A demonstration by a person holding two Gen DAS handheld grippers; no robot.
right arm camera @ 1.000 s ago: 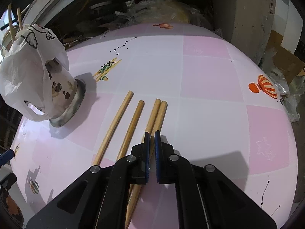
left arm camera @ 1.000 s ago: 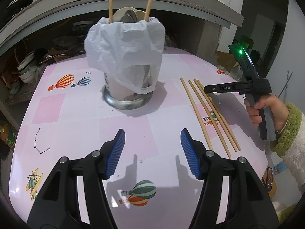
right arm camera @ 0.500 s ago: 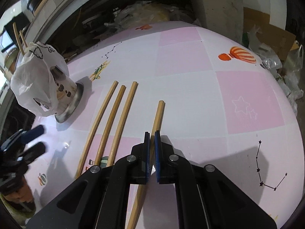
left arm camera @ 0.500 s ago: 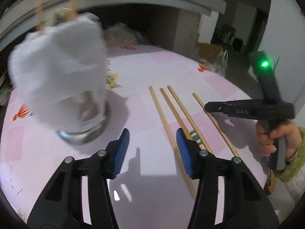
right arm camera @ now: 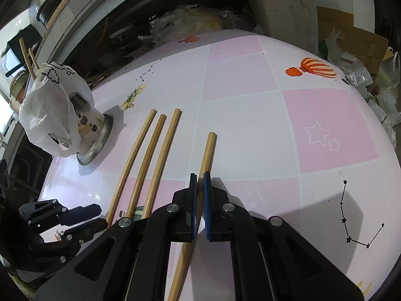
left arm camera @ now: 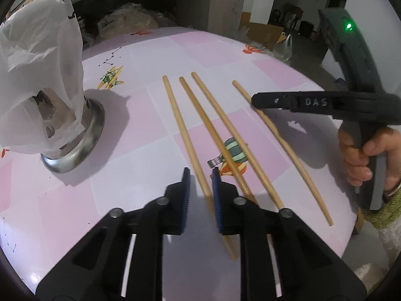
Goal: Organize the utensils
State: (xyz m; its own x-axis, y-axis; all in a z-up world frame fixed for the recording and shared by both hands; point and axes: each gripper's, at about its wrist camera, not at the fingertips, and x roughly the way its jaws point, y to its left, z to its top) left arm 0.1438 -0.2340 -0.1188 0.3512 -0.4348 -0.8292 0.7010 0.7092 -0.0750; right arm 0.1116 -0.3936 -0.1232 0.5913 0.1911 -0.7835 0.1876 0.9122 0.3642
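Four wooden chopsticks lie on my pink checked table (left arm camera: 140,130), to the right of a steel utensil holder (left arm camera: 72,148) draped in a white plastic bag (left arm camera: 37,57). My left gripper (left arm camera: 200,175) straddles the leftmost chopstick (left arm camera: 183,128), its blue pads closing around it but not yet pressing. My right gripper (right arm camera: 199,183) is clamped on the rightmost chopstick (right arm camera: 209,150), which lies apart from the other three.
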